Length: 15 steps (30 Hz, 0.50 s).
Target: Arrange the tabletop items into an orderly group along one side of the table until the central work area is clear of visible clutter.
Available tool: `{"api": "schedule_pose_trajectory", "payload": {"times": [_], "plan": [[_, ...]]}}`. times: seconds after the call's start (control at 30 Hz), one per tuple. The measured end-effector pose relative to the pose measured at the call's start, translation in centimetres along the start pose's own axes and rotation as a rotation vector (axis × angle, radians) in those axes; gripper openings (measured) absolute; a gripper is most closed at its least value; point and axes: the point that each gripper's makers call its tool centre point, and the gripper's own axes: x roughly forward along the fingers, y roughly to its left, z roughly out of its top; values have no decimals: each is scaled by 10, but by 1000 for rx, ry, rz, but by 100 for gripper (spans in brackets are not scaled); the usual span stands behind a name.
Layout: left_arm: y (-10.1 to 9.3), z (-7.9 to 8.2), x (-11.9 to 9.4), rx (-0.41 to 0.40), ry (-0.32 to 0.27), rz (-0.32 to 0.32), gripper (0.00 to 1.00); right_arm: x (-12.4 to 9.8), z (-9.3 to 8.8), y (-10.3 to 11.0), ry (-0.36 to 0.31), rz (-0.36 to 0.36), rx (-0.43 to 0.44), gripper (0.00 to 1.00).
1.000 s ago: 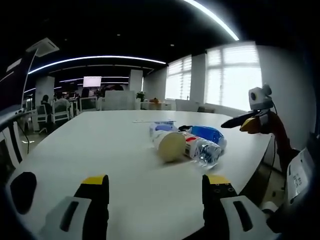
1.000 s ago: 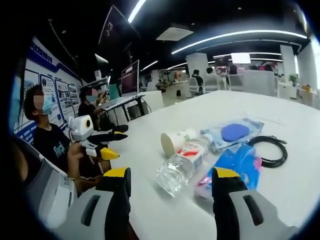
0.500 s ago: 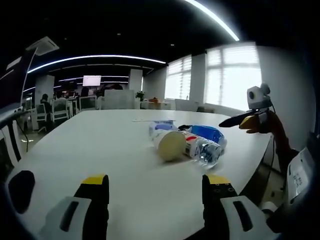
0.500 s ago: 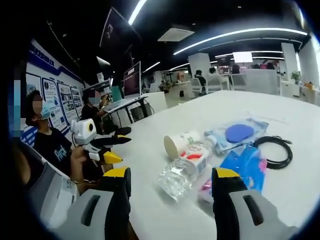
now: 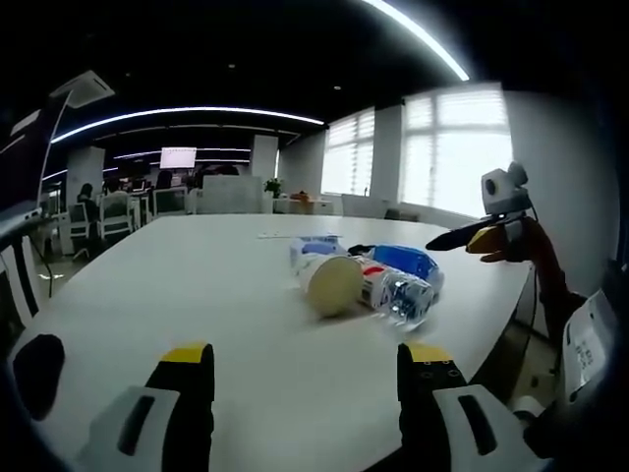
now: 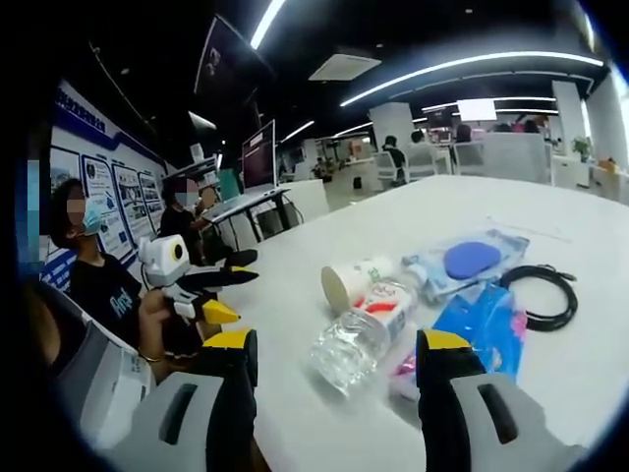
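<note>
I hold both tools low over the near edge of the white table (image 5: 197,295), and neither touches anything. In the left gripper view, my left gripper (image 5: 305,379) stands with its yellow-tipped jaws spread wide and nothing between them. From it, the clutter lies at about one o'clock: a paper cup (image 5: 331,283) on its side with its mouth toward me, a clear water bottle (image 5: 398,292) lying just beside it on the right, a blue packet (image 5: 408,263) behind the bottle, and a clear pouch (image 5: 313,245) behind the cup. They sit bunched together, touching or nearly so. My right gripper (image 5: 470,239) comes into this view at two o'clock, out past the table's edge; its dark jaws look close together there.

In the right gripper view, my right gripper (image 6: 334,369) shows its jaws spread wide, empty as well. The water bottle (image 6: 360,331) lies straight ahead at twelve o'clock between the jaw tips, label end away from me. The paper cup (image 6: 352,282) lies just beyond it at eleven o'clock. The clear pouch (image 6: 462,264) with a blue disc inside is at one o'clock, the blue packet (image 6: 480,323) beside the bottle on the right, and a coiled black cable (image 6: 541,295) at two o'clock, just beside the packet. At nine o'clock my left gripper (image 6: 228,283) hangs off the table's edge, with people seated behind it.
</note>
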Motion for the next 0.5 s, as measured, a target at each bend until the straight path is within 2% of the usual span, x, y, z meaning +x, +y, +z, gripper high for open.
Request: {"api": "schedule_pose_trajectory", "payload": {"times": [0.5], "plan": [[-14, -1, 5, -50, -10, -72, 75, 4, -3, 1, 7, 14, 13, 62]]}}
